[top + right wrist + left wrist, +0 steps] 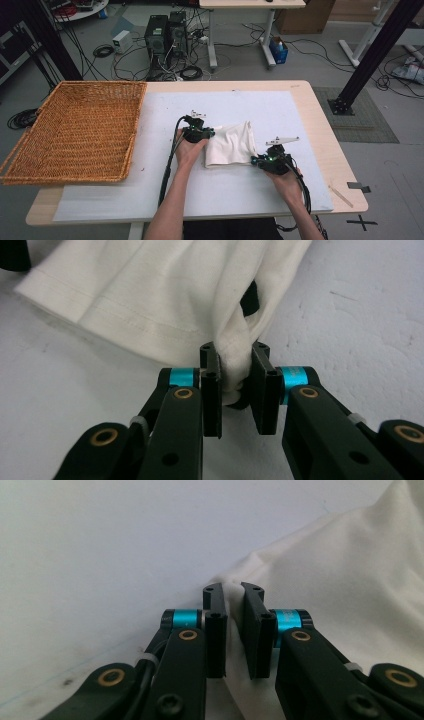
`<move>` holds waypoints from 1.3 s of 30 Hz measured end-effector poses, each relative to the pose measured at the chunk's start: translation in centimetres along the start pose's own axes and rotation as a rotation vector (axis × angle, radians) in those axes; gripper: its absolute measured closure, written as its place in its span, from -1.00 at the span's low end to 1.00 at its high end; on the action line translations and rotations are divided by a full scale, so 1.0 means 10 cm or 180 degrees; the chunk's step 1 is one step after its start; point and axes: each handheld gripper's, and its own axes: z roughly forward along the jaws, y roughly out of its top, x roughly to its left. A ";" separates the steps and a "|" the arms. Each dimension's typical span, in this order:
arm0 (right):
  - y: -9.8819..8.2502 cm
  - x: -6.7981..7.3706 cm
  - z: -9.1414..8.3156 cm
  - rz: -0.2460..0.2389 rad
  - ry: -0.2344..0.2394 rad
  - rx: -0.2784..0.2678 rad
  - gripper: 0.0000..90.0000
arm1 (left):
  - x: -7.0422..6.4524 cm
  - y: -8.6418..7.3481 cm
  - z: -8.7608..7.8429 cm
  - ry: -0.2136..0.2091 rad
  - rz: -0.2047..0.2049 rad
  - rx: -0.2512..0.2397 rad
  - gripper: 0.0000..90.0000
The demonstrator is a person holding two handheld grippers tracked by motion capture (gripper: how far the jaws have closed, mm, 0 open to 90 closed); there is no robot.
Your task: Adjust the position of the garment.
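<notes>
Cream cloth [231, 144], folded and rumpled, lies on the white mat [225, 195] at table centre, a little toward 3 o'clock, with the wicker basket [80, 130] well apart at 9 o'clock. Left gripper [209, 132] sits at the cloth's 9 o'clock edge, jaws clenched on a thin fold of fabric [233, 630]. Right gripper [256, 161] sits at the cloth's 5 o'clock corner, jaws clamped on a bunched wad of the hem [234, 375]; both hands rest low on the mat.

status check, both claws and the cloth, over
Left claw shut on white cloth. Right claw shut on its near corner. Nothing in the way; basket off left.
</notes>
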 end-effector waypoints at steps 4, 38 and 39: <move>0.06 0.04 0.01 -0.0051 0.0076 -0.0019 0.76 | 0.10 0.03 -0.07 0.0054 -0.0015 -0.0022 0.82; 0.74 0.62 0.72 -0.0637 0.0329 0.0187 0.62 | 0.94 0.00 -0.39 0.0573 -0.0201 0.0087 0.78; 0.74 0.62 0.71 -0.0630 0.0344 0.0177 0.51 | 0.93 0.01 -0.41 0.0586 -0.0194 0.0093 0.73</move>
